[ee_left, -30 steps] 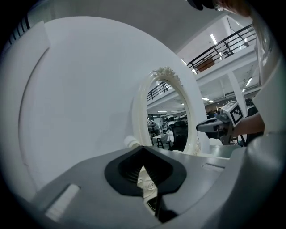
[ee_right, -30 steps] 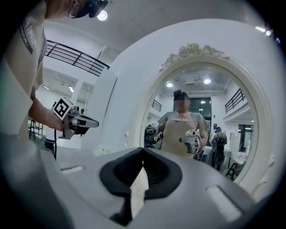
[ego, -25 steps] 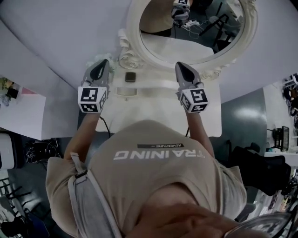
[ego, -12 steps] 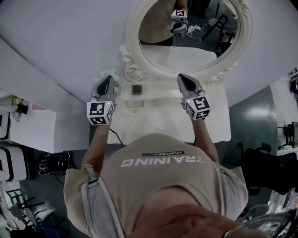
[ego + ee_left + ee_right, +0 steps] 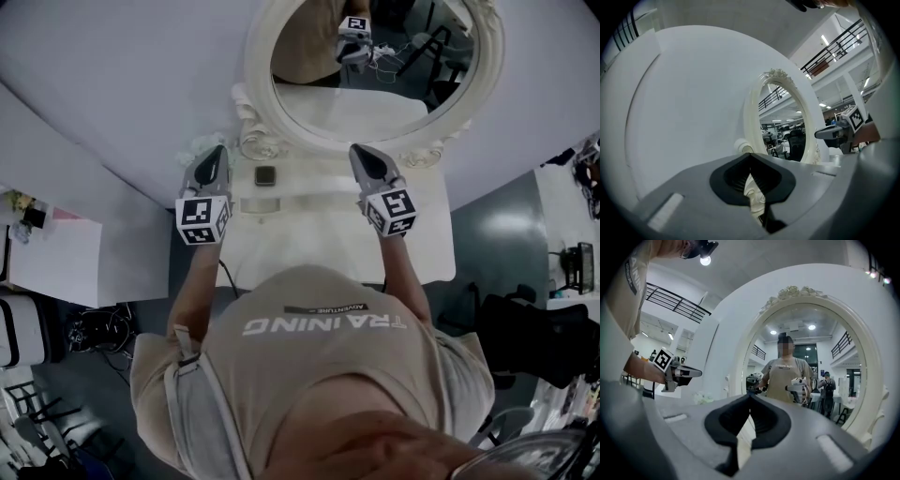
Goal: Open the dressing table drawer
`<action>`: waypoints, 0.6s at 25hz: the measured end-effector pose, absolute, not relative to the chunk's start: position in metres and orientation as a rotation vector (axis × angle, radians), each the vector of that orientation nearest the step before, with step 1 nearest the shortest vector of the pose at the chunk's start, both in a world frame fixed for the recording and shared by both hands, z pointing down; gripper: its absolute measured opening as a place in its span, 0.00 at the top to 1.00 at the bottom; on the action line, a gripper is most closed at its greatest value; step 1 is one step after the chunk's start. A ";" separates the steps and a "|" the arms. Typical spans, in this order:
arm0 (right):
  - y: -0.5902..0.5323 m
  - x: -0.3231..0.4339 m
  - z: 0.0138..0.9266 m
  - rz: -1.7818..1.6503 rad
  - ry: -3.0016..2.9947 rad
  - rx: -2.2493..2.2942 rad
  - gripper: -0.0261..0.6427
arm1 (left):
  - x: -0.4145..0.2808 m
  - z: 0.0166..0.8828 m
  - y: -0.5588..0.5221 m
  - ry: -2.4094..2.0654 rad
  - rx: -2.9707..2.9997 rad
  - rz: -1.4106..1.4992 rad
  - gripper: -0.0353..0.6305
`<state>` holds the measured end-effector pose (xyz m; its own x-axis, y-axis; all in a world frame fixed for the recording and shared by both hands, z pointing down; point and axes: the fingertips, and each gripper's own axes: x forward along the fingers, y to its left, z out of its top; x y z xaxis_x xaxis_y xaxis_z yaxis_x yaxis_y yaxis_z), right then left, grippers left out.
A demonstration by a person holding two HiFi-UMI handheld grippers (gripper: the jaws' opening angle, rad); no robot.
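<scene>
The white dressing table point(image 5: 319, 246) stands against a pale wall under an oval mirror in an ornate white frame point(image 5: 255, 84). My torso covers its front edge, so the drawer is hidden. My left gripper point(image 5: 217, 152) hovers level over the table's back left, its jaws shut on nothing point(image 5: 751, 154). My right gripper point(image 5: 359, 152) hovers level over the back right, pointing at the mirror. Its jaws also meet at the tips with nothing between them point(image 5: 750, 397). Each gripper view shows the other gripper off to the side.
A small dark square object point(image 5: 265, 174) lies near the mirror's base, with a pale strip point(image 5: 281, 203) in front of it. A cable point(image 5: 221, 274) hangs by the table's left side. There is a white desk point(image 5: 56, 253) at left and a dark chair point(image 5: 525, 337) at right.
Both grippers have sunk a little over the table top. Their jaws have stayed shut. The head camera's view has shifted slightly.
</scene>
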<state>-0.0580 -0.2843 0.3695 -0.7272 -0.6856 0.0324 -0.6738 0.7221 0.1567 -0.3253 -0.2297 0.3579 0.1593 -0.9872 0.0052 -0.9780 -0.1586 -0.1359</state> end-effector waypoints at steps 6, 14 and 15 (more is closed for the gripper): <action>-0.295 -0.054 0.373 -0.175 -2.841 1.132 0.96 | -0.325 0.350 -0.230 1.958 -2.297 -0.151 0.94; -0.288 -0.063 0.383 -0.158 -2.857 1.071 0.96 | -0.317 0.351 -0.220 1.902 -2.289 -0.207 0.94; -0.287 -0.064 0.385 -0.165 -2.853 1.062 0.96 | -0.316 0.353 -0.221 1.905 -2.295 -0.202 0.94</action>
<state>-0.0643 -0.2866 0.3855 -0.7535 -0.6556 0.0491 -0.6456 0.7519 0.1335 -0.3156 -0.2209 0.3534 0.1833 -0.9830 0.0066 -0.9625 -0.1809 -0.2022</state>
